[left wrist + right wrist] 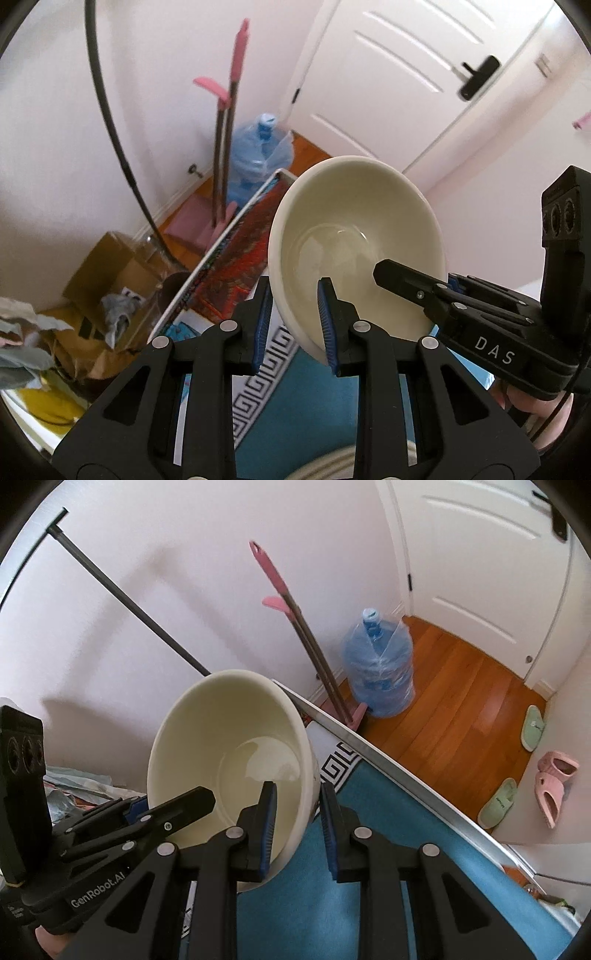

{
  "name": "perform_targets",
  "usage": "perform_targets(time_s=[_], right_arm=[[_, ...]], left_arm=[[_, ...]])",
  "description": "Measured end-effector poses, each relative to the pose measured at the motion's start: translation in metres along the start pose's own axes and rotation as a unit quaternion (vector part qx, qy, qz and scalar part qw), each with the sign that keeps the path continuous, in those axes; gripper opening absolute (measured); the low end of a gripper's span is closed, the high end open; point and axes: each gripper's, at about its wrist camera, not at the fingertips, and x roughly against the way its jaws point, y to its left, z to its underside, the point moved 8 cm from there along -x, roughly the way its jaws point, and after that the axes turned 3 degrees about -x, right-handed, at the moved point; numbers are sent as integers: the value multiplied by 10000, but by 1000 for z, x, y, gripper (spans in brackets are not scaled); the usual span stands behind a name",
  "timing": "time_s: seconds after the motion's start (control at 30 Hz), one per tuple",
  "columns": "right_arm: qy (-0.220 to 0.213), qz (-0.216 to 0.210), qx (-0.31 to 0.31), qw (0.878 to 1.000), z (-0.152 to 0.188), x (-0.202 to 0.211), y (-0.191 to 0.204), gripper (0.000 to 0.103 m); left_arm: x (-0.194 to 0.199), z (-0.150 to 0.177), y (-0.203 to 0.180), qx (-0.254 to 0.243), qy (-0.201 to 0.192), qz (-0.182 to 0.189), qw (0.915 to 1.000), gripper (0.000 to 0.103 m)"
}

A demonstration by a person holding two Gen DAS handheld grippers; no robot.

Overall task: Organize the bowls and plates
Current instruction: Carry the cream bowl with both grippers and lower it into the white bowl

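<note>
The cream bowl [356, 243] hung tilted in the air above the blue-clothed table [388, 834], its rim straddled by both the left claw [295, 325] and right claw [297, 827]; the loose-looking straddle could let it slip and shatter

One cream bowl [229, 746], two claws, one water jug [378, 672], four slippers, one cardboard box [107, 273].

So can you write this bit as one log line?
object: cream round ceramic bowl, tilted, lifted | left gripper: straddling rim | right gripper: straddling opposite rim | below: blue cloth
</note>
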Motion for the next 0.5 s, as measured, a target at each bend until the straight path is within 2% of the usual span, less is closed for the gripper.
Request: perform_targets(time_s=[0.27, 0.5], right_arm=[[-595, 155, -252, 9978, 26, 73, 4, 22], [-1018, 238, -470, 9934, 74, 138, 1, 22]], left_arm=[[56, 18, -43, -405, -269, 286, 9984, 22], [109, 59, -95, -819, -459, 415, 9947, 22]])
